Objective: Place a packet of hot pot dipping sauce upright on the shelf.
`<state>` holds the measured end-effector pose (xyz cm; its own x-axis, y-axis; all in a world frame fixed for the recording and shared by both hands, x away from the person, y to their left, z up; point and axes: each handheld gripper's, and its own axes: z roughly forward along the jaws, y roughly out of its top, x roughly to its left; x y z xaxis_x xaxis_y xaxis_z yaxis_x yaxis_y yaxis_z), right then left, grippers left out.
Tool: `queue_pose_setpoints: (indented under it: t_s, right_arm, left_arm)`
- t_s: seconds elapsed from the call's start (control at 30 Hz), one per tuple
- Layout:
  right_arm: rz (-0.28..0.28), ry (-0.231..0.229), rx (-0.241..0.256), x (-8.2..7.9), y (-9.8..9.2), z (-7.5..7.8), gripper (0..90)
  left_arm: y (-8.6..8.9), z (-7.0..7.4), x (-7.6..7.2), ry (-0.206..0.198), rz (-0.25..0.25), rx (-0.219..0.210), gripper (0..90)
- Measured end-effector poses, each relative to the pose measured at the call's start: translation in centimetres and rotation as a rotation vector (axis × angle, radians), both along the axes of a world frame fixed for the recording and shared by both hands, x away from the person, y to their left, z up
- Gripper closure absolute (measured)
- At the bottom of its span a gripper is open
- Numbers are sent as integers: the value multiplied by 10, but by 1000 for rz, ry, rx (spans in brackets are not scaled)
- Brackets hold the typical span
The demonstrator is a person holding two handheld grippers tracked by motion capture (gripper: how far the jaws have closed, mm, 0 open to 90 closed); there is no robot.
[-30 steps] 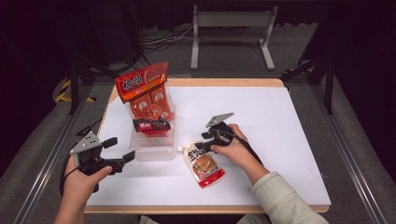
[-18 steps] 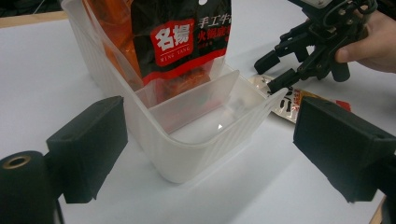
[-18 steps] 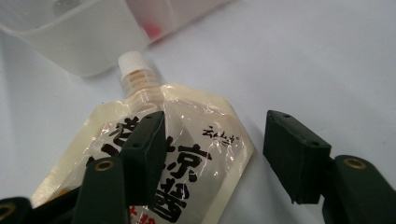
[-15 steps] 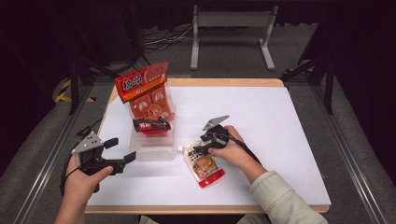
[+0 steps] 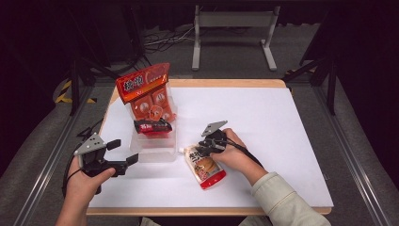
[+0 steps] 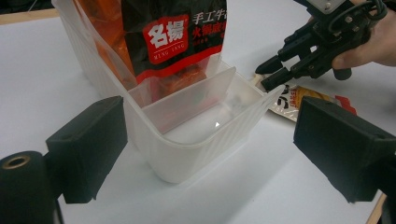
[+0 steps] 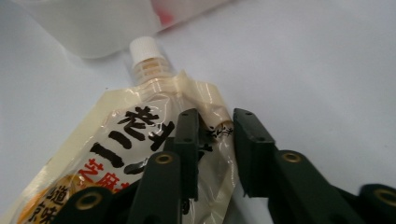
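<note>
The spouted pouch (image 5: 204,165) lies flat on the table (image 5: 263,122), just beside the clear bin (image 5: 155,143), its white cap pointing at the bin's near corner. The right hand-held gripper (image 7: 214,140) has its jaws set on either side of a raised fold near the pouch's upper edge; a narrow gap remains, so it looks about to pinch, though I cannot be sure the pads already bite. So the pouch is not yet lifted, and the grasp, the carry and the drop into the bin are all left to do.

On the bin's other side, the left hand-held gripper (image 5: 115,153) waits with jaws spread wide, holding nothing. The bin's nearest compartment (image 6: 210,126) looks empty and ready. Behind its divider, the dark snack pack (image 6: 180,39) already stands, and farther back the tall orange packet (image 5: 146,92) leans upright.
</note>
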<state>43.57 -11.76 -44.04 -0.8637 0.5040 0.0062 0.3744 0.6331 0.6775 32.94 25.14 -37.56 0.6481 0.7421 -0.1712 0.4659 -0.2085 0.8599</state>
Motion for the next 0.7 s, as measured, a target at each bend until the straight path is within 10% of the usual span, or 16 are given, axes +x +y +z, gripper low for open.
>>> queue_pose_setpoints:
  t_s: [0.3,0.7]
  right_arm:
    - [33,6,4,-1,-2,7,830]
    - [35,-20,164,-17,-26,49,841]
  left_arm:
    - [0,0,0,-2,-2,2,107]
    - [-5,1,-1,-2,-14,-2,107]
